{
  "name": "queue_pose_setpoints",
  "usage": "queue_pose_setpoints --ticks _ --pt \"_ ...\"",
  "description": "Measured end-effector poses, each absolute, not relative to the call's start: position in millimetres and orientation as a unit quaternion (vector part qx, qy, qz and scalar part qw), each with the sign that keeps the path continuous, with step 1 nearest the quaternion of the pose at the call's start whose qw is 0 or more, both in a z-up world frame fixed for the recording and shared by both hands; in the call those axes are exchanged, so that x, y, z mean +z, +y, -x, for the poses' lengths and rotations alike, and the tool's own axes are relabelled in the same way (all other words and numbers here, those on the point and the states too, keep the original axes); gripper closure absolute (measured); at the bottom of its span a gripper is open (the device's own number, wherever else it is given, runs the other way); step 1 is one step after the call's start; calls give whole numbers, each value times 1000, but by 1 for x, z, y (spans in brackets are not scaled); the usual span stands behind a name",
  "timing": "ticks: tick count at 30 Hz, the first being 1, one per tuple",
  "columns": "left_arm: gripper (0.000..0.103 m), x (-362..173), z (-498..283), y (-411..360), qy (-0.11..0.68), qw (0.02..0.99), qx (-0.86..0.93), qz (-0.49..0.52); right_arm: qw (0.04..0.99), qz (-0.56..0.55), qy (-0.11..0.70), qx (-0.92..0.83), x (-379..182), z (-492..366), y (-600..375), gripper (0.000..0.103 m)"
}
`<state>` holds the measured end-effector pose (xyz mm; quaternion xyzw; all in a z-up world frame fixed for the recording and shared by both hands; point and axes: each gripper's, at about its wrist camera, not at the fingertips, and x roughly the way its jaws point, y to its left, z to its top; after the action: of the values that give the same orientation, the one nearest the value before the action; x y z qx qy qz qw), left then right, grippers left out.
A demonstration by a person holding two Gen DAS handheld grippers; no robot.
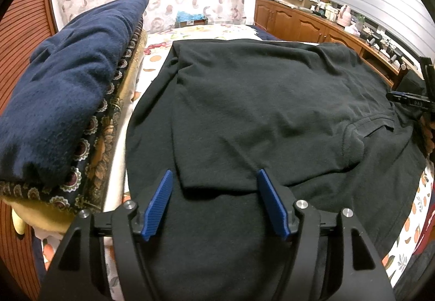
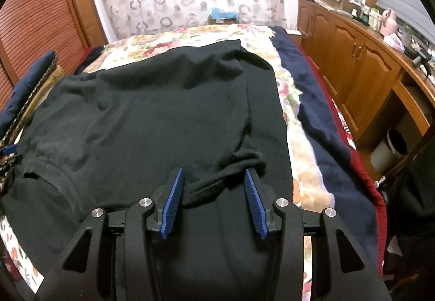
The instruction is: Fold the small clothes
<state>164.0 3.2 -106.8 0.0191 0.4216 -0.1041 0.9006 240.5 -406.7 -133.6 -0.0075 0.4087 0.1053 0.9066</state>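
Floral bedspread (image 2: 282, 78) covered by black shirt (image 1: 258, 100), spread flat mid-bed. Left hand-held gripper (image 1: 214, 187) spread above near sleeve fold, nothing pinched. Right hand-held gripper (image 2: 214, 181) spread astride bunched sleeve, unpinched.

White letters "DAS" stand on the right claw (image 1: 410, 100) at the picture's right edge; nothing else reads.

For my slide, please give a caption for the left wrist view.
Open left tool hovering over a folded black shirt on a floral bed.
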Motion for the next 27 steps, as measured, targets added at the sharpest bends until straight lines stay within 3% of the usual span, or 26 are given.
queue_pose_setpoints --ticks 10,13,18,21,23,27 --pt "39 -97 -151 24 401 912 -76 33 909 21 402 105 -135 -239 -402 50" --pt "45 -97 -153 31 404 911 -70 46 909 32 403 101 -136 -239 -399 49" --pt "64 -100 -163 31 413 905 -89 58 909 35 403 100 -137 -238 -397 49" --pt "66 -103 -170 26 422 900 -96 57 910 36 401 99 -136 -238 -396 50" --pt "66 -104 -173 21 426 898 -97 48 911 39 400 93 -135 -237 -395 61" --pt "66 -102 -177 18 434 895 -99 32 911 18 400 100 -130 -239 -398 63"
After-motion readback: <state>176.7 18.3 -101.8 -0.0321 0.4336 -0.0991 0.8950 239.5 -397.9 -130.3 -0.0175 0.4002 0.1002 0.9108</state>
